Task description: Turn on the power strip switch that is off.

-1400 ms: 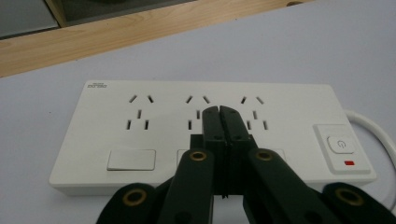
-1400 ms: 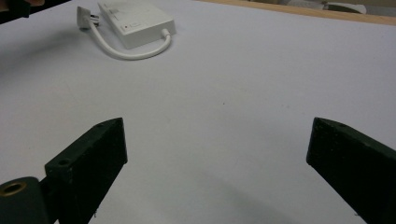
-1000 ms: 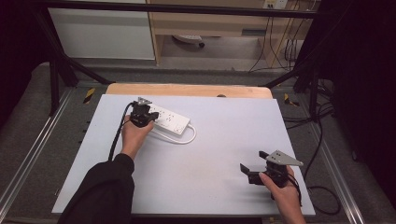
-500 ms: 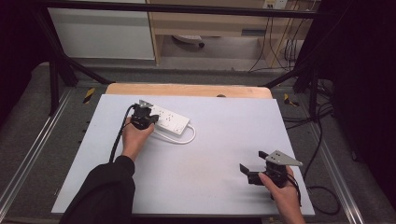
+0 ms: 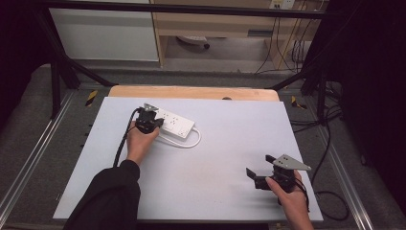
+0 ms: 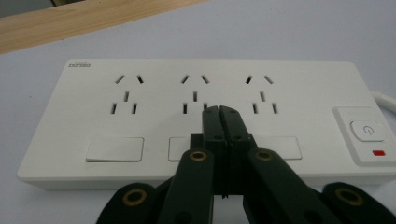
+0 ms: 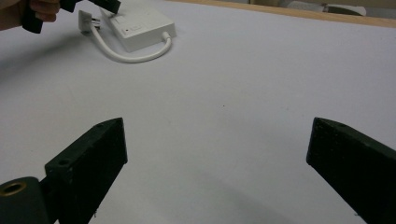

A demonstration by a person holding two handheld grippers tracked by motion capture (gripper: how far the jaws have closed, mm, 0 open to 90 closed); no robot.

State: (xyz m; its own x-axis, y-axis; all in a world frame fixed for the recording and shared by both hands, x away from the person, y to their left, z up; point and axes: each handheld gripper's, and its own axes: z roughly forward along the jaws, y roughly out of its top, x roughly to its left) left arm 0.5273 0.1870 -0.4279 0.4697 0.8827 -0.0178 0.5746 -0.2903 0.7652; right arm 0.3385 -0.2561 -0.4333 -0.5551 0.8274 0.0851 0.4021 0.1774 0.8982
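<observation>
— What did the right gripper point(image 7: 217, 154) have in front of it?

— Its jaws stood wide apart with nothing between them, only bare white tabletop point(image 7: 243, 93) under and ahead of them. In the high view that gripper point(image 5: 261, 173) sat at the near right of the table, in the person's right hand point(image 5: 292, 199).

— And beyond those jaws?

— Well apart from them, up and to their left in the right gripper view, lay the white power strip point(image 7: 140, 25) with its short white cord point(image 7: 133, 56) looping out to a plug point(image 7: 86, 19).

— Where was the left gripper?

— At the strip. In the left gripper view the left gripper point(image 6: 219, 114) had its jaws pressed together, nothing held between them, tips over the strip's top face at the middle socket group point(image 6: 195, 95). I couldn't tell whether the tips touched the plastic.

— What lay to either side of those tips?

— The power strip point(image 6: 205, 116) ran crosswise: a socket group to the left, another to the right, and farther right the power button point(image 6: 368, 131) with a red indicator point(image 6: 379, 152) below it. Past the strip lay the table's wooden edge point(image 6: 84, 18).
</observation>
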